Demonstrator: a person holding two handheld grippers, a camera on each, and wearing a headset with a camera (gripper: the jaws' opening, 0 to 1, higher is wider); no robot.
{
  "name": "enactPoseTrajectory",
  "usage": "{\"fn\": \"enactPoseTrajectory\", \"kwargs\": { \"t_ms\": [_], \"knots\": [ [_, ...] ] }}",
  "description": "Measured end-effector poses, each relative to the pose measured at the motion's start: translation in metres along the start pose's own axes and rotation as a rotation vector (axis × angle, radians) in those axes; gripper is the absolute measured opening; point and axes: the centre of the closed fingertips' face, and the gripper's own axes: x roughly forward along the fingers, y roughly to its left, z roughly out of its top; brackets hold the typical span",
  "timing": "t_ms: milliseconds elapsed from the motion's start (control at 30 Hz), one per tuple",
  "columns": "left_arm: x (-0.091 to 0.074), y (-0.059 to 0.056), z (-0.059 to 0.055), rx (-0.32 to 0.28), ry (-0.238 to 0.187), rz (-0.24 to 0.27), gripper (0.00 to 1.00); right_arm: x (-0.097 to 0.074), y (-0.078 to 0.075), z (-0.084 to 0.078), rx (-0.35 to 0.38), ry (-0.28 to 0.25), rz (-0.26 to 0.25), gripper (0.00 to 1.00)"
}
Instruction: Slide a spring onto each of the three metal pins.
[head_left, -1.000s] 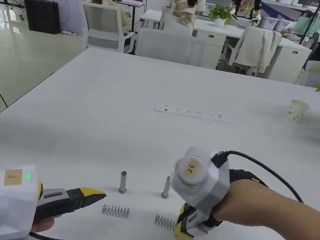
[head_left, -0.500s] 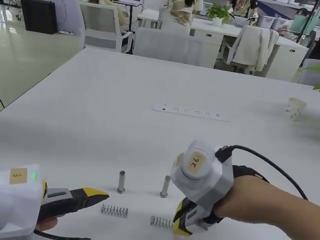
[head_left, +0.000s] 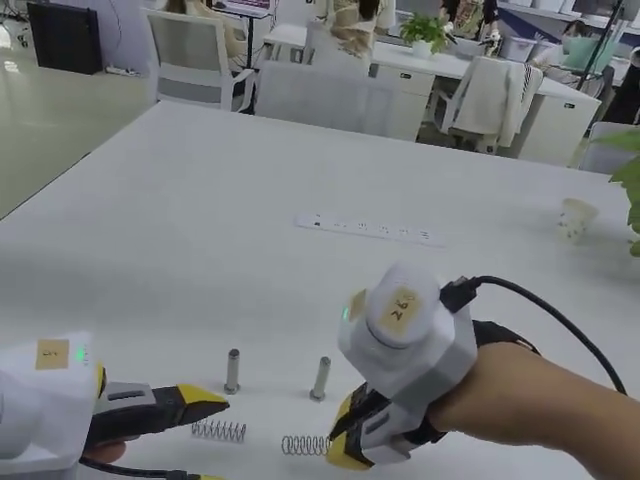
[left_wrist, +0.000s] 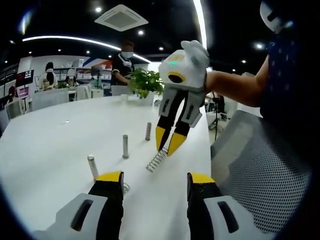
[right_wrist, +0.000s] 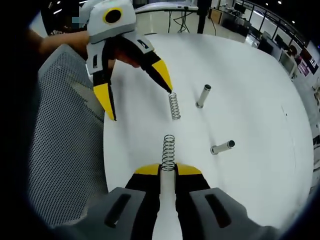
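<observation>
Spring (head_left: 300, 445) shifted left, right tool (right_wrist: 168, 169) gripping it, left tool (left_wrist: 155, 176) released, sighting third pin (left_wrist: 148, 131)

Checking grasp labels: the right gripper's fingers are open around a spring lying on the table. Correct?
No. The right gripper is shut on the spring, its fingers pinching one end; the right gripper view shows it. The spring does lie on the table.

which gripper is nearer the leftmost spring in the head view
left: the left gripper is open with one tip right beside that spring; the right gripper is further off, shut on the other spring
</observation>
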Motion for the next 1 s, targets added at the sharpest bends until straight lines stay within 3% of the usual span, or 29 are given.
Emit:
{"fn": "enactPoseTrajectory", "kwargs": {
  "t_ms": [467,1000],
  "knots": [
    [-0.001,-0.006,0.005,0.041,-0.015,-0.034,0.31,-0.020,0.023,0.038,-0.073,-0.097,0.050,0.08],
    [0.002,-0.020,0.013,0.098,-0.041,-0.087,0.14,-0.025,0.036,0.047,-0.114,-0.143,0.108,0.08]
  ]
}}
